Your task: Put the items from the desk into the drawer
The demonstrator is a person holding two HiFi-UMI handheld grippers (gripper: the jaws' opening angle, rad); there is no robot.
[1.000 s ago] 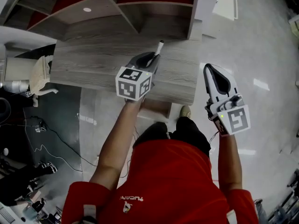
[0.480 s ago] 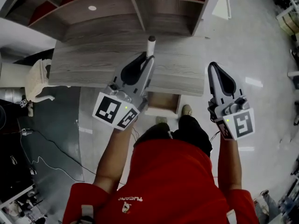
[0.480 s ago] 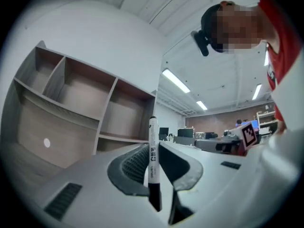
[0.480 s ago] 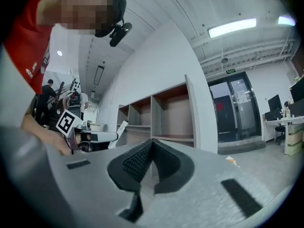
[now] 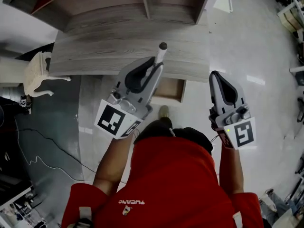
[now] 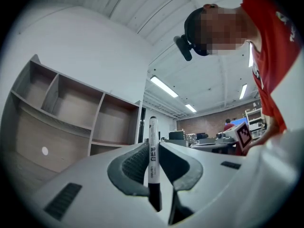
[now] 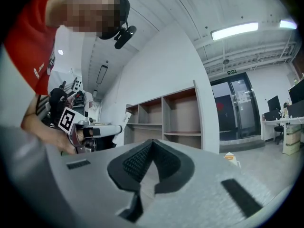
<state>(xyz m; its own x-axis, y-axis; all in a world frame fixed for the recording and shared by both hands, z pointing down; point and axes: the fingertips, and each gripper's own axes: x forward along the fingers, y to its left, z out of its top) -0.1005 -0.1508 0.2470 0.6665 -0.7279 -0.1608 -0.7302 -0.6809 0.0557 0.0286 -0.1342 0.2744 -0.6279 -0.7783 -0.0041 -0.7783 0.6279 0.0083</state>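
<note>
Above the desk [image 5: 95, 56], left gripper [image 5: 157, 64] pinches a marker [image 5: 161, 52]; only head view shows the drawer [image 5: 171, 90].

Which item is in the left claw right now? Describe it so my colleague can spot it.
Find the grey wood-grain desk by the shelf unit. Above its front edge, the left claw is shut on a marker that pokes out past its tips. It is a slim white barrel with black print and dark ends; the right claw holds nothing.

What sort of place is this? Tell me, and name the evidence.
Probably an office or lab workroom: a grey wood-grain desk, an open wooden shelf unit and dark computer monitors in the background.
</note>
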